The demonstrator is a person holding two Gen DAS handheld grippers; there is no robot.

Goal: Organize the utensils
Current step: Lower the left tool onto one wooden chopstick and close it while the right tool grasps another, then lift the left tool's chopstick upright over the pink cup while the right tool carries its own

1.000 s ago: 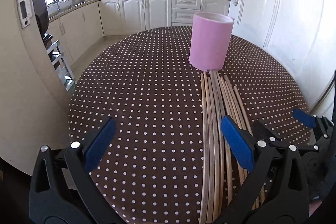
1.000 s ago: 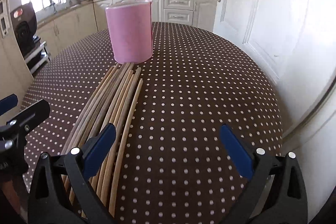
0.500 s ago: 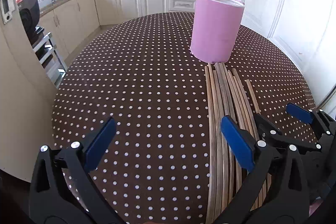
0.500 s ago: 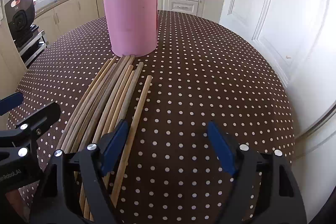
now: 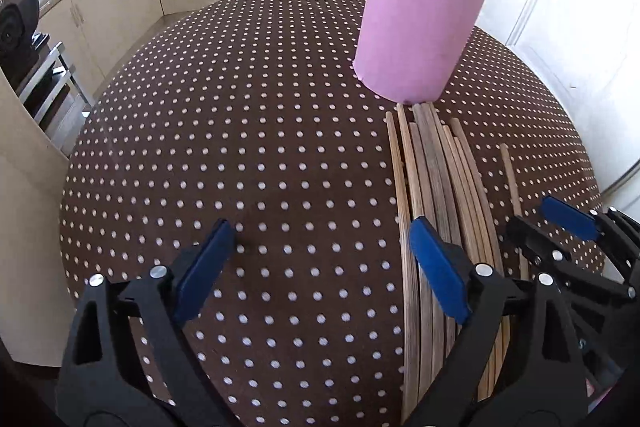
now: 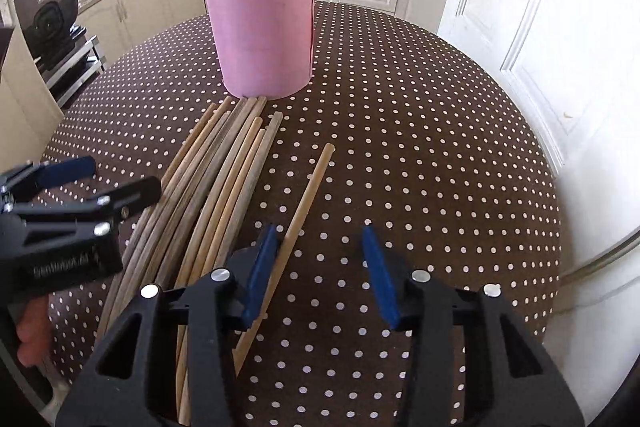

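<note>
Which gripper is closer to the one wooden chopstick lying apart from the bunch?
Right. The right gripper has the lone wooden chopstick against its left blue pad, jaws just closing. The left gripper sits over the bundled chopsticks' far side.

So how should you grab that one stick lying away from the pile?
Grip the lone stick across its thin shaft, near the close end, coming down from above. It lies flat on the table, apart from the pile, so there is room on both sides. The right hand-held gripper has just been closing; the stick lies by its left pad, not yet pinched.
</note>
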